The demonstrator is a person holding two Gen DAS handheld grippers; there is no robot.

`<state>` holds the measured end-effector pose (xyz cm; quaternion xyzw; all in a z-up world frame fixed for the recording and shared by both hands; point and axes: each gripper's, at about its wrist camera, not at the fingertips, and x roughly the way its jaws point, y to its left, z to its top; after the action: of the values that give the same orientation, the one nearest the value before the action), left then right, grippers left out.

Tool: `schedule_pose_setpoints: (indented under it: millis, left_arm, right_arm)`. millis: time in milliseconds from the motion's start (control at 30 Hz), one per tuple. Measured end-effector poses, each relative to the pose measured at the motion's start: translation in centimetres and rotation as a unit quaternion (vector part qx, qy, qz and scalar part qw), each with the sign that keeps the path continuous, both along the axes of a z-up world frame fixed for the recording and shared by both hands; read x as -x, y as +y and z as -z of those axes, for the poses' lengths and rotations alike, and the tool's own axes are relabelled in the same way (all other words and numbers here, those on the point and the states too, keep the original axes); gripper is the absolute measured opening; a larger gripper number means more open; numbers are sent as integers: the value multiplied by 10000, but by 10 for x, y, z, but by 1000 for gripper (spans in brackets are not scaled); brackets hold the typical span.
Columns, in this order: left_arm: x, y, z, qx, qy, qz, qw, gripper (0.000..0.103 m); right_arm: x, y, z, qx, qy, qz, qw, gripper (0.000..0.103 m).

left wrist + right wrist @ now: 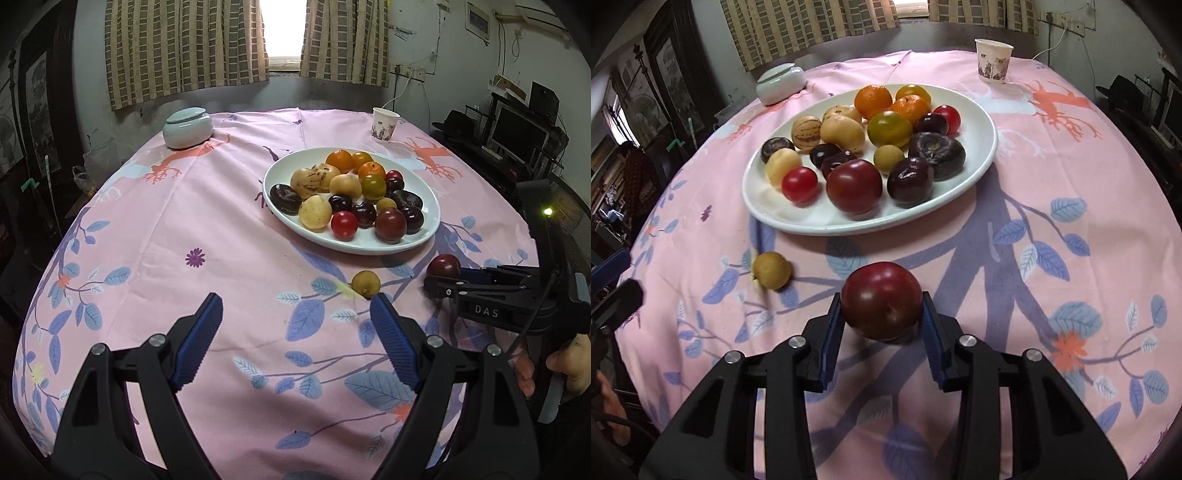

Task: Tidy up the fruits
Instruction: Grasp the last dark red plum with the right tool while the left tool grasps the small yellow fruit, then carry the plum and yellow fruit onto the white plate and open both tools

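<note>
R gripper (882,306) jaws closed on a dark red plum (881,301), lower centre of the right wrist view. Blue pads touch it on both sides. Plum is glossy, deep red going purple-brown low down, small stem dimple facing the cam. Can't tell if it's resting on the cloth or just off it. In the left wrist view same plum (443,266) shows at mid right, at the tip of the R gripper (439,280), hand (569,360) on the handle at the right edge.

L gripper (295,310) jaws wide open, nothing between them, over bare pink tablecloth (221,229) at bottom centre. Small tan-yellow round fruit (365,283) sits on the cloth just above the right-hand finger tip, not touching as far as I can see. Same fruit (772,270) is left of the plum in the right wrist view, apart from it.

White oval plate (982,155), upper centre, holds the rest: oranges (873,100), a green-orange citrus (890,129), pale yellow fruits, striped ones, dark plums, red tomatoes, two dark wrinkled fruits. Lidded ceramic jar (188,127) upper left, paper cup (384,125) upper right.
</note>
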<state>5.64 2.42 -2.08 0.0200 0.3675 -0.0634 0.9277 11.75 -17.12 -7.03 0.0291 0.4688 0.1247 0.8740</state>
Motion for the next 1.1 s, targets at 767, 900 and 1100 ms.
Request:
schedule_pose_setpoints:
  millis: [767, 900, 1100]
  left_arm:
    - [-78, -72, 65, -196, 919, 556, 9940, 34]
    - [-64, -66, 63, 3, 866, 543, 9948, 29]
    - [-37, -58, 50, 222, 749, 653, 9948, 29]
  right_arm:
    - [74, -56, -19, -503, -261, 74, 9984, 42]
    - [77, -53, -23, -501, -321, 24, 9982, 42]
    - [76, -41, -24, -468, -286, -31, 9985, 42]
